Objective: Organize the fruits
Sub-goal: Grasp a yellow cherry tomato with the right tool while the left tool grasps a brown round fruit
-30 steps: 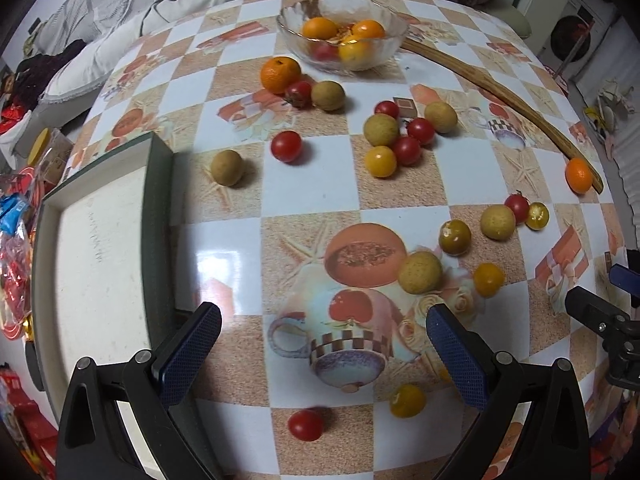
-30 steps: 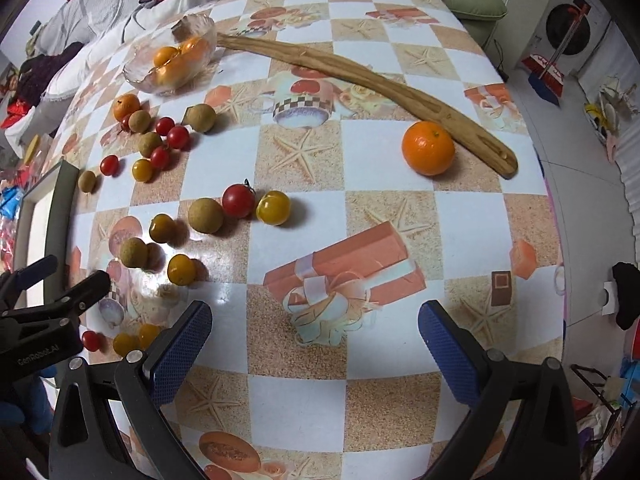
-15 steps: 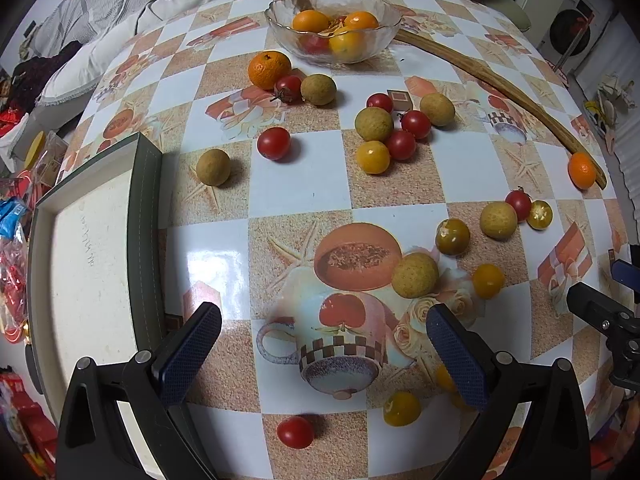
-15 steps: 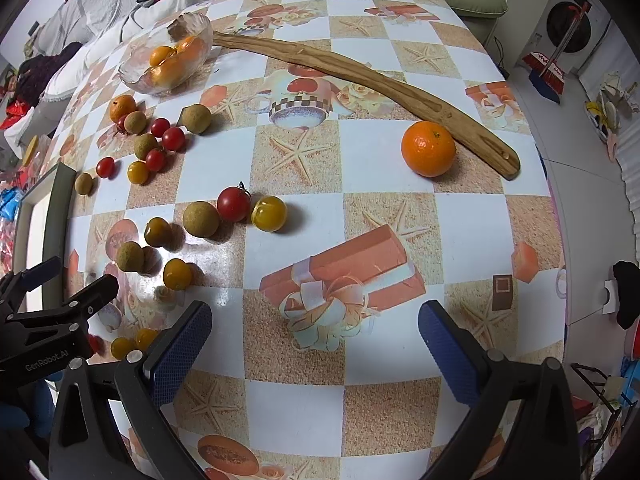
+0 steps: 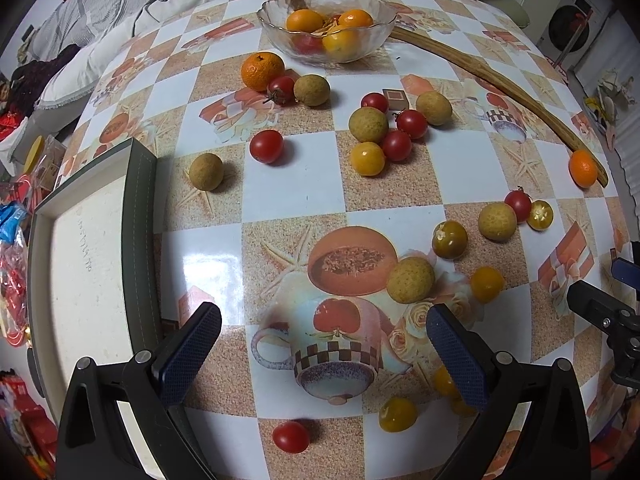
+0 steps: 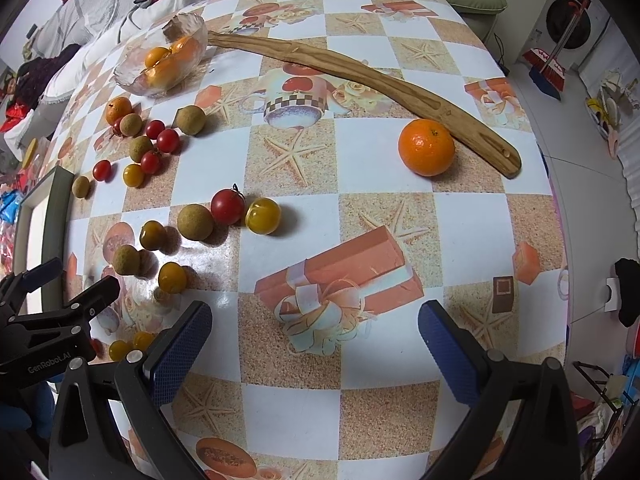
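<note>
Left gripper: spread wide, nothing held, hung low over the glossy checkered tabletop, presumably in readiness for a first pick. Right gripper: likewise spread and empty.

Nearest the left gripper: one smooth red cherry tomato and one yellow tomato. Beyond these, a rough tan longan, round and matt.

Toward the glass bowl: a touching cluster of tomatoes and longans. A dimpled mandarin is noted just in front of the bowl.

Glass bowl, scalloped, clear: oranges are already held inside, so it is judged the collecting place.

Left of the bowl, nearer: a dark-rimmed tray, empty. Right of the bowl: a long curved wooden stick, a mandarin touching it.
</note>
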`<state>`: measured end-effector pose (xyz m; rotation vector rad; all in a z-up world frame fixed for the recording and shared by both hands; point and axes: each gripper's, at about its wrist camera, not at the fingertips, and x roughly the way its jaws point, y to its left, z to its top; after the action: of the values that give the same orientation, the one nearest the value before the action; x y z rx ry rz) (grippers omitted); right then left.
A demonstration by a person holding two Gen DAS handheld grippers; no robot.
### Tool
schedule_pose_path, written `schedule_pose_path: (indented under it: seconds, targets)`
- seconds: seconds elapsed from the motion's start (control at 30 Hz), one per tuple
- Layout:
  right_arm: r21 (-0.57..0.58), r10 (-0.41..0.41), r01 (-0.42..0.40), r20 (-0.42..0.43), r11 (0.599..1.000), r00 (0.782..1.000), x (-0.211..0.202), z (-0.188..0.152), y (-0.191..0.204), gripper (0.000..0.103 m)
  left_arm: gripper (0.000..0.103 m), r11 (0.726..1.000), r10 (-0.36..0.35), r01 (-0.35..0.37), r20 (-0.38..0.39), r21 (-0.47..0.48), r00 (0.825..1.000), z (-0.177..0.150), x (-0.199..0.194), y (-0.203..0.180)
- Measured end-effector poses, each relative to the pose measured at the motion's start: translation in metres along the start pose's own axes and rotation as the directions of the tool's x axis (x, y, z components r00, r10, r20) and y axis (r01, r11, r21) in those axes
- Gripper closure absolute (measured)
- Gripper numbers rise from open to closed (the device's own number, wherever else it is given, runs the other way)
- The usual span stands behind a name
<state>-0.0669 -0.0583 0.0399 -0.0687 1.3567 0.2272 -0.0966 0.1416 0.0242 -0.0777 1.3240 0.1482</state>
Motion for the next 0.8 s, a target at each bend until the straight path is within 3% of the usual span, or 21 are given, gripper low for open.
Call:
schedule_pose_path:
  seconds: [0.8]
  targets:
    - [-0.044, 0.016, -0.015, 0.011, 0.999, 1.0, 0.018, 0.023, 0.005, 0.004, 0.002, 0.998, -0.003, 0.003, 0.004, 0.062, 1.0, 0.015, 0.017, -0.021]
